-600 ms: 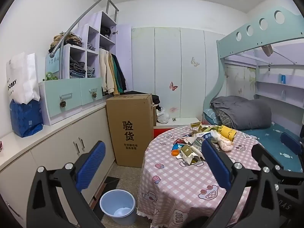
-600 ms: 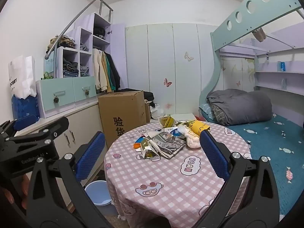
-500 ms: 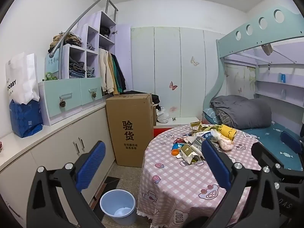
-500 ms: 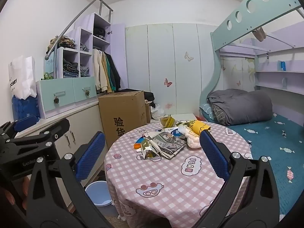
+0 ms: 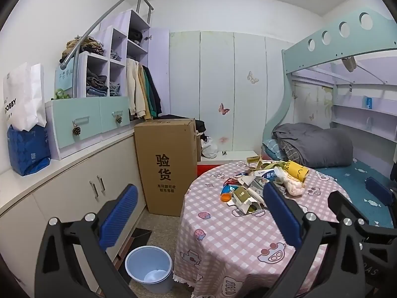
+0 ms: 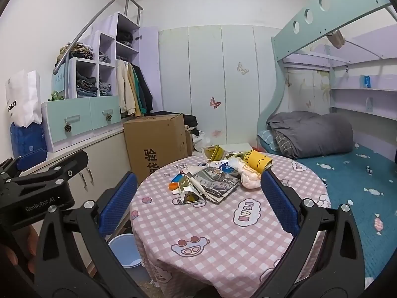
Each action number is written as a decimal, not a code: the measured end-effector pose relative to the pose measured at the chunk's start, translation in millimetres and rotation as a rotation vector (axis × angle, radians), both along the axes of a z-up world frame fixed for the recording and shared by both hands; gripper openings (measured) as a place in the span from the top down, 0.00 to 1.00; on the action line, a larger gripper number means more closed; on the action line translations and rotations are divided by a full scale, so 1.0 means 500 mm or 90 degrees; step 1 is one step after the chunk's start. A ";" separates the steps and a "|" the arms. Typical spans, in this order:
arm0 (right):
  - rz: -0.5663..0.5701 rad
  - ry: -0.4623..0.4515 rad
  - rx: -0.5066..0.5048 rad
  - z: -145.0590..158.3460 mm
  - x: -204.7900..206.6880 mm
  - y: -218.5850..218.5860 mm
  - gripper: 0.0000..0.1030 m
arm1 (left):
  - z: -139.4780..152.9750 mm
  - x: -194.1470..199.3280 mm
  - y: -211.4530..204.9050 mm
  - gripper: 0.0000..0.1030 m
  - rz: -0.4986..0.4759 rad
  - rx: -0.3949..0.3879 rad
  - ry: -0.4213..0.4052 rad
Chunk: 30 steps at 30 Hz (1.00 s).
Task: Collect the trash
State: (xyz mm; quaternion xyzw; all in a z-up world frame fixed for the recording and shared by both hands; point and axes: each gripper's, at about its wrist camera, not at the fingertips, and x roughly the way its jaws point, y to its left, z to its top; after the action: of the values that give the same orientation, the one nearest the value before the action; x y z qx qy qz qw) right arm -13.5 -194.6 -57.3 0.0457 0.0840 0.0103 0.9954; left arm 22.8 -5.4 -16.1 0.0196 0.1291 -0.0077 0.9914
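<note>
A heap of trash [image 6: 215, 173] lies on the far half of a round table with a pink checked cloth [image 6: 223, 236]: a yellow paper cup [image 6: 258, 160], a crumpled pale bag [image 6: 244, 173], a magazine [image 6: 218, 183], small cartons and an orange cap [image 6: 173, 186]. The same heap of trash [image 5: 263, 183] shows in the left wrist view. A light blue bin [image 5: 148, 265] stands on the floor left of the table; the bin [image 6: 124, 250] is partly hidden in the right wrist view. My left gripper [image 5: 198, 213] and right gripper [image 6: 198, 198] are both open and empty, short of the table.
A tall cardboard box [image 5: 165, 166] stands behind the table by the low cabinets [image 5: 82, 193]. A bunk bed with a grey quilt [image 6: 312, 134] fills the right side. Shelves with clothes and a white paper bag [image 5: 23, 99] sit on the cabinet top at left.
</note>
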 end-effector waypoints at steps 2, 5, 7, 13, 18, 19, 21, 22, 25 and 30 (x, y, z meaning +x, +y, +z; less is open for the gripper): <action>0.001 0.004 -0.001 -0.001 0.002 0.001 0.06 | -0.004 0.001 0.003 0.04 0.002 -0.001 0.003; 0.005 0.007 0.001 -0.009 0.008 0.005 0.06 | -0.006 0.004 0.006 0.04 0.007 -0.001 0.006; 0.007 0.010 0.003 -0.012 0.011 0.005 0.06 | -0.008 0.004 0.007 0.04 0.011 -0.001 0.006; 0.009 0.015 0.006 -0.015 0.012 0.004 0.06 | -0.009 0.006 0.007 0.04 0.016 -0.002 0.009; 0.008 0.019 0.007 -0.017 0.013 0.002 0.06 | -0.012 0.007 0.008 0.04 0.016 -0.001 0.011; 0.009 0.018 0.007 -0.018 0.014 0.002 0.06 | -0.012 0.008 0.008 0.04 0.017 -0.001 0.012; 0.009 0.018 0.007 -0.019 0.014 0.002 0.06 | -0.013 0.008 0.008 0.04 0.017 0.000 0.014; 0.009 0.018 0.007 -0.019 0.014 0.002 0.06 | -0.013 0.008 0.007 0.04 0.018 0.000 0.013; 0.010 0.018 0.008 -0.022 0.015 0.003 0.06 | -0.012 0.010 0.008 0.04 0.021 0.000 0.015; 0.010 0.018 0.008 -0.026 0.015 0.004 0.06 | -0.015 0.012 0.008 0.04 0.022 -0.001 0.018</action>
State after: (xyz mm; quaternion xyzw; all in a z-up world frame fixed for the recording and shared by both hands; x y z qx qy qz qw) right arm -6.1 -192.5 -70.2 0.0515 0.0980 0.0182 0.9937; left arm 28.9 -1.2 -23.4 0.0163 0.1431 0.0093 0.9895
